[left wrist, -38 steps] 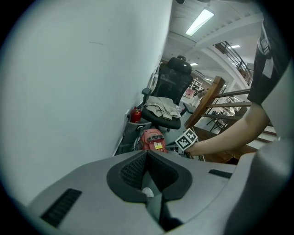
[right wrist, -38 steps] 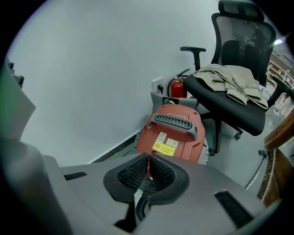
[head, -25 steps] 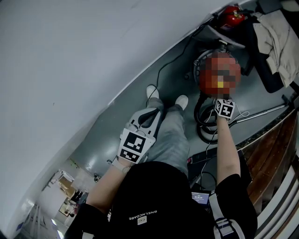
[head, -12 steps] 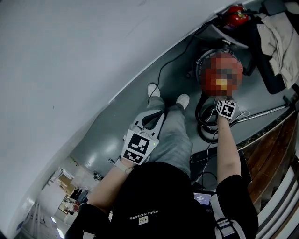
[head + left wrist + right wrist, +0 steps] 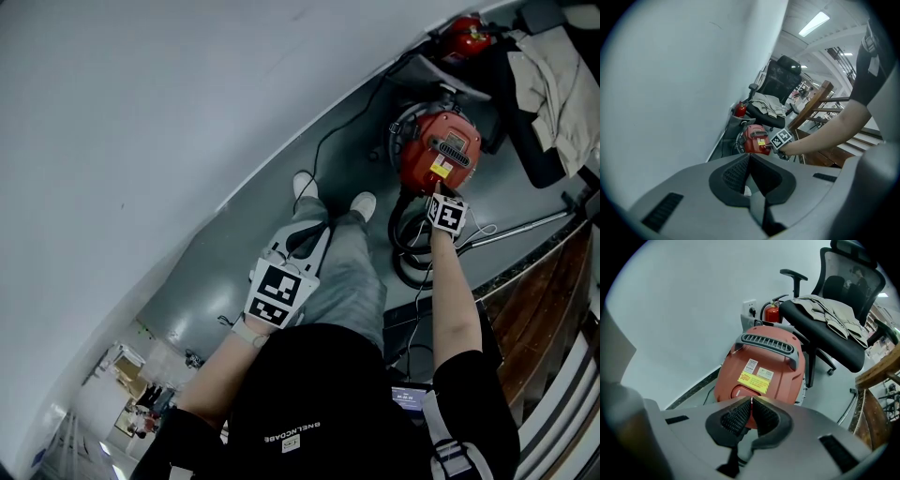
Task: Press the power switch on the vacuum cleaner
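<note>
The red vacuum cleaner (image 5: 436,150) stands on the grey floor by the wall, its grey handle (image 5: 768,343) and yellow label (image 5: 750,378) facing up. A red oval switch (image 5: 740,391) sits just below the label. My right gripper (image 5: 751,401) is shut, its tips right at the switch on the near side of the body; I cannot tell if they touch. From the head view my right gripper (image 5: 437,192) reaches the vacuum's near edge. My left gripper (image 5: 305,239) hangs shut over the person's legs, holding nothing, well away from the vacuum cleaner (image 5: 754,139).
A black office chair (image 5: 825,329) draped with clothes stands right behind the vacuum. A fire extinguisher (image 5: 772,313) and a wall socket (image 5: 750,309) are at the wall. The coiled hose (image 5: 403,248) and a metal wand (image 5: 525,225) lie near my right arm. Wooden stairs (image 5: 553,300) border the right.
Little has moved. The right gripper stays at the near side of the vacuum, perhaps a touch closer. The left gripper holds its place over the legs.
</note>
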The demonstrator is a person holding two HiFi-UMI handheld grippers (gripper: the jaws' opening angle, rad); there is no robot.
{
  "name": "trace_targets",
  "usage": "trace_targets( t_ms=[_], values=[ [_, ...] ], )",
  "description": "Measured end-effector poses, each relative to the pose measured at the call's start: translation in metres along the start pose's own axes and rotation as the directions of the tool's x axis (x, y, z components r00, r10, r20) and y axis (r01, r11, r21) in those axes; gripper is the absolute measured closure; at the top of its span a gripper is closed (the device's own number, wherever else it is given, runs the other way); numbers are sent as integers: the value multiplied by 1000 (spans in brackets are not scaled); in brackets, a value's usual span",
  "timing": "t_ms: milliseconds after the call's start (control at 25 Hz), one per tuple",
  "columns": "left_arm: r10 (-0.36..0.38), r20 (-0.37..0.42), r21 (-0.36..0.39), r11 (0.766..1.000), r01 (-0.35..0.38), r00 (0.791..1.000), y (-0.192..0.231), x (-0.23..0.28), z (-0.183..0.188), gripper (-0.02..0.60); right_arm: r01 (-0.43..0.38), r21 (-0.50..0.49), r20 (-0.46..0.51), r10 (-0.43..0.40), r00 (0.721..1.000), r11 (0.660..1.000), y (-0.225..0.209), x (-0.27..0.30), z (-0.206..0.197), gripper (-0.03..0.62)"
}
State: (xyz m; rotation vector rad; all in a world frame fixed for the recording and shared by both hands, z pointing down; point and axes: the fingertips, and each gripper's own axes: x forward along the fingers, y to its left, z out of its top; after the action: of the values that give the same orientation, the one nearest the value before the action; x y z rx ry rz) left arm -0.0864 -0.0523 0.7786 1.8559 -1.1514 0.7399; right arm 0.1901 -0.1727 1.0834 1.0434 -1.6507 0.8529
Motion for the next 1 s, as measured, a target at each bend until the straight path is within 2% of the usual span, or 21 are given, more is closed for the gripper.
trace_targets(
  t_ms=[560, 800, 1000],
  values=[
    [-28, 31, 79, 997, 25, 999, -23, -46, 10, 566, -49, -26, 26, 50, 998, 998, 42, -70, 18, 565],
    [-32, 62, 93, 995, 26, 998, -24, -69, 20, 566, -91, 5, 85, 90, 992, 996, 70, -124, 39, 565],
    [-33, 92, 122, 992, 22, 995, -38, -91, 42, 566, -152, 16, 160, 148, 976, 988, 91, -187, 65, 565]
  ],
)
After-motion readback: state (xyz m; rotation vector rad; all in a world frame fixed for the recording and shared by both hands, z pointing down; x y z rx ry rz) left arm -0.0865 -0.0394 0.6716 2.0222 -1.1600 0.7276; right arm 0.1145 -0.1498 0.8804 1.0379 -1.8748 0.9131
